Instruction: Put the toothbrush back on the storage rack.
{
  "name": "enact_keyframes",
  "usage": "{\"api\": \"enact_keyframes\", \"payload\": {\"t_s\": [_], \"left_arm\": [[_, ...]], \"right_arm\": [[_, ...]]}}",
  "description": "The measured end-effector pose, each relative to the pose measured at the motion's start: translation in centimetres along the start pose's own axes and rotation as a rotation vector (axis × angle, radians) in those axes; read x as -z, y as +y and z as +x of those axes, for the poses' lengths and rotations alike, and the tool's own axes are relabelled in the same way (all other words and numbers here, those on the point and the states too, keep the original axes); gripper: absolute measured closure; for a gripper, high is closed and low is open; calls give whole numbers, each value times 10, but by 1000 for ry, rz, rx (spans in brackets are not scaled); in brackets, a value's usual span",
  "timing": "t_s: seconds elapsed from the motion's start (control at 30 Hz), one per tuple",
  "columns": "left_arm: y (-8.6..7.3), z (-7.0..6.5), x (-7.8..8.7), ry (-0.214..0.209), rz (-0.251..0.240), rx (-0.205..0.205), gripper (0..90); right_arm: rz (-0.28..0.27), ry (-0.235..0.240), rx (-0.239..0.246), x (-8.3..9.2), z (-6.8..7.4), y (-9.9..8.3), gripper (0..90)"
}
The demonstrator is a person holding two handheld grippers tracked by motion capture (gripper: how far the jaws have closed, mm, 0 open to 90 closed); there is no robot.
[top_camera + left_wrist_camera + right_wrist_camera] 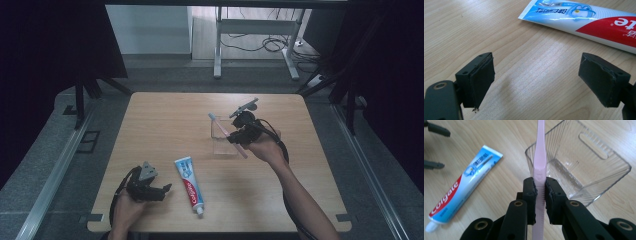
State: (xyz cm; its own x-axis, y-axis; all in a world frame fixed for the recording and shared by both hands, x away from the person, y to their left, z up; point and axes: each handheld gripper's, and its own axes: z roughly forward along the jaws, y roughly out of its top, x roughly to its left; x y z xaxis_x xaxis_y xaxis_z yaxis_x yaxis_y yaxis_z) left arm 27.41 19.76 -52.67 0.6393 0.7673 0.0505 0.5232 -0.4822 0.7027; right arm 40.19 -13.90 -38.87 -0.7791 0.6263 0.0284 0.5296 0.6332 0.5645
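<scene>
**Toothbrush lined up over the clear holder**

Wooden tabletop [165,120], dim room behind. Right gripper [540,192] has its fingers [530,195] clamped on a pink toothbrush [539,157], whose long axis runs straight out past them, head end pointing far-left in the high view. Clear plastic holder [584,170] sits just beyond and under it, open side up. Left gripper [536,77] is well apart at the near-left, fingers spread with nothing between them, toothpaste tube [190,181] just to its right. Looks like the brush only needs tipping down.

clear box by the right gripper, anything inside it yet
Nothing lies inside the clear box; its ribbed floor looks bare. The pink toothbrush, clamped in the right gripper, crosses its near corner and covers a thin strip there.
</scene>
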Motion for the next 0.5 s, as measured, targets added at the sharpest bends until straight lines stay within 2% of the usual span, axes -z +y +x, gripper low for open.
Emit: {"api": "enact_keyframes", "payload": {"t_s": [0.5], "left_arm": [[0, 0, 1, 5, -1, 2, 136]], "right_arm": [[-82, -1, -21, -6, -5, 16, 795]]}}
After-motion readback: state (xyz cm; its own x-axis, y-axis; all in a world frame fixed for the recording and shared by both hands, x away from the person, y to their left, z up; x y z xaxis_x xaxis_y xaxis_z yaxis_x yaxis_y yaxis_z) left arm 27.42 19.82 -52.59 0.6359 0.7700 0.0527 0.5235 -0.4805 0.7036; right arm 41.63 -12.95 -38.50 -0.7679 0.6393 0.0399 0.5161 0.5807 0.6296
